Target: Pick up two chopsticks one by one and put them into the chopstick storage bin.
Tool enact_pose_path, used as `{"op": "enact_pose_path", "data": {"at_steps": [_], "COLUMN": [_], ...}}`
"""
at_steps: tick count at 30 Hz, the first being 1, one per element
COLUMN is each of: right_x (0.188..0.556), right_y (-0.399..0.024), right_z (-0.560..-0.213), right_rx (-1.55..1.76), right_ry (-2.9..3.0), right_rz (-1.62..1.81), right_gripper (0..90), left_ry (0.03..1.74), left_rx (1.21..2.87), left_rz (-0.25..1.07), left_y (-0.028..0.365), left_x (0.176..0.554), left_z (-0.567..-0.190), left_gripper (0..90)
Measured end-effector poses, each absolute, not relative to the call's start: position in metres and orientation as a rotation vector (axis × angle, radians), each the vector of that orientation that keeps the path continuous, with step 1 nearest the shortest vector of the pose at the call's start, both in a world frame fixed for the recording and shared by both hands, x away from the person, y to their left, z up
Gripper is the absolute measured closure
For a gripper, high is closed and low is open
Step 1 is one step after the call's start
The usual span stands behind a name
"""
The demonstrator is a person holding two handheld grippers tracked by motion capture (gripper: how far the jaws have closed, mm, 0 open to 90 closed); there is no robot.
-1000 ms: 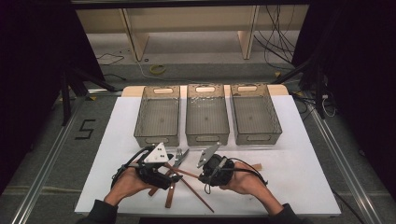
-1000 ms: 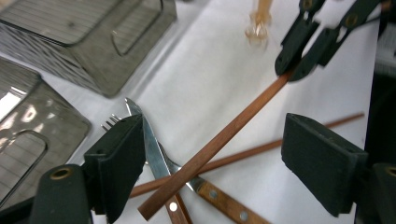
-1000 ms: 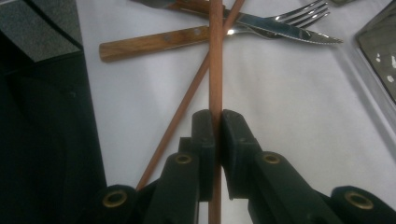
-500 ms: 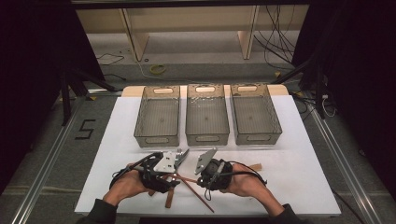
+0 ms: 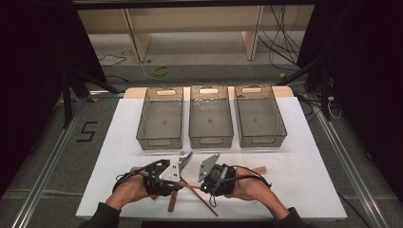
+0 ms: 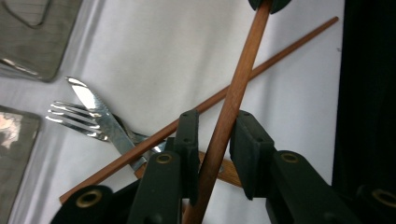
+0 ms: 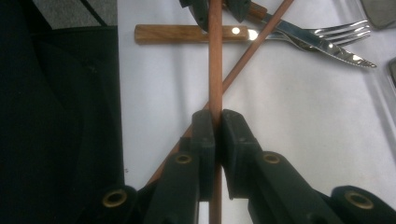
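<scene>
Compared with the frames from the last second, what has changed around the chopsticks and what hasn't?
The left gripper has turned in toward the right gripper and its jaws have just been closing around the chopstick that the right gripper holds clamped; a gap remains at one pad. The second chopstick, knife, fork and three bins stayed put.

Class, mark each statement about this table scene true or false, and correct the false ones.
1. The right gripper is clamped on a chopstick. True.
2. All three bins hold cutlery. False: they look empty.
3. A fork and a knife lie together on the white table. True.
4. The left gripper has no chopstick between its jaws. False: the chopstick runs between them, and the jaws have just been closing.
5. A second chopstick lies crossed under the held one. True.
</scene>
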State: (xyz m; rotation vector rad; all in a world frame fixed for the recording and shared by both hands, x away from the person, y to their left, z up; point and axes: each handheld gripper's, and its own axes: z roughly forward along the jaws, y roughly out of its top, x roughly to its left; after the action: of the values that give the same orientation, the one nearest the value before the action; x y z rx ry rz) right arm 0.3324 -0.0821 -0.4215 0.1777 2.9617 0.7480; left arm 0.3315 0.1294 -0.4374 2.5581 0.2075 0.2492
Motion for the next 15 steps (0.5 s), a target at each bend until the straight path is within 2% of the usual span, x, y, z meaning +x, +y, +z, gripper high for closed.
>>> {"op": "enact_pose_path", "data": {"at_steps": [4, 11, 15], "right_x": [0.332, 0.337, 0.343], "right_y": [-0.082, -0.088, -0.098], "right_z": [-0.423, -0.417, -0.405], "right_rx": [0.147, 0.236, 0.363], "right_ry": [2.961, 2.921, 2.865], "right_rz": [0.739, 0.759, 0.848], "right_gripper": [84.4, 78.2, 60.7], "left_ry": [0.179, 0.144, 0.197], "left_rx": [2.562, 2.54, 2.538], "left_rz": [0.242, 0.21, 0.227], "left_y": [0.128, 0.126, 0.13], "left_x": [0.33, 0.326, 0.33], "left_z": [-0.439, -0.441, -0.44], "left_gripper": [75.8, 82.1, 82.3]}}
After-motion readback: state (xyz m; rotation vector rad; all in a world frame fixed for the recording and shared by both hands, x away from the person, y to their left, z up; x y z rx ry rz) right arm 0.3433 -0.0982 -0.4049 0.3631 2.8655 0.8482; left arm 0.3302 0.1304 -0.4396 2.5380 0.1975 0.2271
